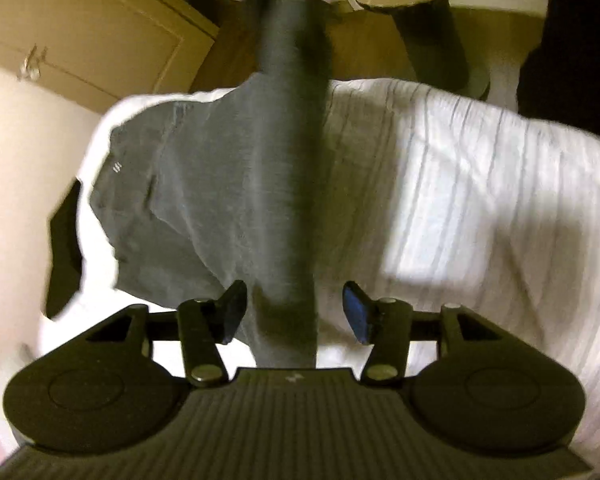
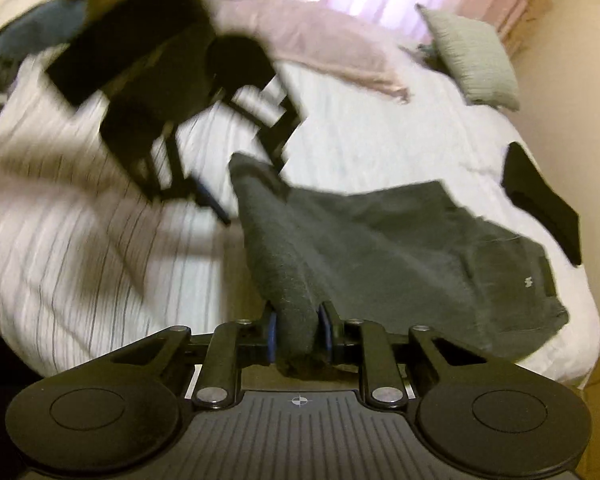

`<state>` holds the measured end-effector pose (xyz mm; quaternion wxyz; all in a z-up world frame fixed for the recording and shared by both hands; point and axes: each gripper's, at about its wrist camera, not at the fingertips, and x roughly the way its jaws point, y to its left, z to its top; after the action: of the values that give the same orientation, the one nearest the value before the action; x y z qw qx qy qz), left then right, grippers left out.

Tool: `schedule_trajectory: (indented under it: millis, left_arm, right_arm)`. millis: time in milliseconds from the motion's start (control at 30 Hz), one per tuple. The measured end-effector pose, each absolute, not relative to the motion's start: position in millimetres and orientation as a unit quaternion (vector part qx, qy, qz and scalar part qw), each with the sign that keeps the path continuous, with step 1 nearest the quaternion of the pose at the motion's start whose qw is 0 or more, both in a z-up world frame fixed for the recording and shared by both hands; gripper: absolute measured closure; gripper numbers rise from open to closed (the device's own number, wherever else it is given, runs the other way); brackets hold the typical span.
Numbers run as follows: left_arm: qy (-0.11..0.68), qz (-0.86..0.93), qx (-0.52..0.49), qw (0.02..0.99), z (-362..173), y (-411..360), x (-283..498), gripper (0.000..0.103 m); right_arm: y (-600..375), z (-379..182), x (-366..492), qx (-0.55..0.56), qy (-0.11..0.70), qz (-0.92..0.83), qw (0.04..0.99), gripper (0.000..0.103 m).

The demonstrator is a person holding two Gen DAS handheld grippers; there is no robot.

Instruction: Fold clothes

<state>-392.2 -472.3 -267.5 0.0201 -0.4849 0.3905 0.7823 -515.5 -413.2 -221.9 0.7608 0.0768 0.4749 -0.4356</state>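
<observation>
bed with white pinstriped cover [image 2: 80, 240]; dark grey cotton t-shirt [image 2: 420, 240] partly on it (one edge lifted); pink blanket [image 2: 320, 40]; grey-green pillow [image 2: 472, 60]; black folded garment [image 2: 540, 200] at edge

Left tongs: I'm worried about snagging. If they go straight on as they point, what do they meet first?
Probably the grey garment: a stretched fold of it already lies between the open left tongs, with the striped bedding beyond. Depth is unclear.

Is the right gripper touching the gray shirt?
Touching. The right wrist view shows the right gripper with both pads pressed against a bunched fold of the gray shirt.
</observation>
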Motion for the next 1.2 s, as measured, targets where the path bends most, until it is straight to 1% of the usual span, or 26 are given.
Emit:
schedule_trajectory:
  millis: [33, 67, 100, 233, 300, 333, 400, 500, 633, 700, 733, 833, 1000, 1200]
  left_arm:
    - [0.383, 0.786, -0.485, 0.014, -262.0, -475.4, -394.7, 0.086]
    - [0.375, 0.79, -0.485, 0.008, -256.4, -478.6, -397.3, 0.087]
    - [0.363, 0.795, -0.486, 0.002, -249.0, -483.0, -399.4, 0.092]
    - [0.288, 0.825, -0.486, -0.018, -206.8, -510.3, -411.6, 0.095]
    - [0.255, 0.837, -0.484, -0.02, -186.7, -520.6, -417.8, 0.095]
    - [0.243, 0.84, -0.485, -0.02, -179.1, -525.1, -421.5, 0.095]
    - [0.227, 0.842, -0.489, -0.018, -166.7, -532.6, -429.5, 0.095]
    - [0.209, 0.846, -0.491, -0.018, -152.5, -539.9, -436.4, 0.095]
    - [0.206, 0.845, -0.494, -0.012, -142.8, -546.0, -441.0, 0.095]
    - [0.21, 0.842, -0.497, -0.007, -139.7, -547.5, -442.5, 0.095]
    - [0.213, 0.841, -0.498, -0.005, -138.5, -547.9, -443.4, 0.095]
    - [0.216, 0.841, -0.495, -0.006, -126.4, -549.4, -447.7, 0.095]
    - [0.222, 0.851, -0.476, -0.028, -88.0, -569.8, -473.2, 0.095]
    - [0.24, 0.846, -0.475, -0.034, -46.8, -617.3, -543.6, 0.095]
  right_arm:
    - [-414.4, -214.7, -517.2, 0.075, 0.471, -0.439, 0.761, 0.083]
    - [-415.5, -208.0, -519.1, 0.074, 0.468, -0.442, 0.762, 0.083]
    - [-416.7, -205.6, -521.2, 0.072, 0.467, -0.446, 0.76, 0.083]
    - [-415.9, -195.2, -529.0, 0.063, 0.456, -0.463, 0.757, 0.082]
    - [-409.4, -189.2, -529.8, 0.052, 0.45, -0.471, 0.757, 0.073]
    - [-406.2, -186.8, -529.8, 0.045, 0.448, -0.476, 0.756, 0.054]
    - [-403.0, -185.2, -531.2, 0.04, 0.446, -0.488, 0.75, 0.038]
    - [-402.9, -186.1, -531.4, 0.029, 0.452, -0.496, 0.741, 0.038]
    - [-415.5, -190.6, -533.1, 0.01, 0.464, -0.492, 0.736, 0.039]
    - [-423.2, -192.6, -534.9, 0.003, 0.469, -0.489, 0.735, 0.062]
    - [-426.9, -193.2, -536.0, 0.001, 0.471, -0.488, 0.735, 0.08]
    - [-434.3, -178.8, -548.6, 0.028, 0.458, -0.49, 0.741, 0.084]
    - [-452.8, -137.8, -579.0, 0.046, 0.421, -0.514, 0.746, 0.084]
    - [-500.8, -97.4, -640.7, 0.063, 0.359, -0.552, 0.75, 0.084]
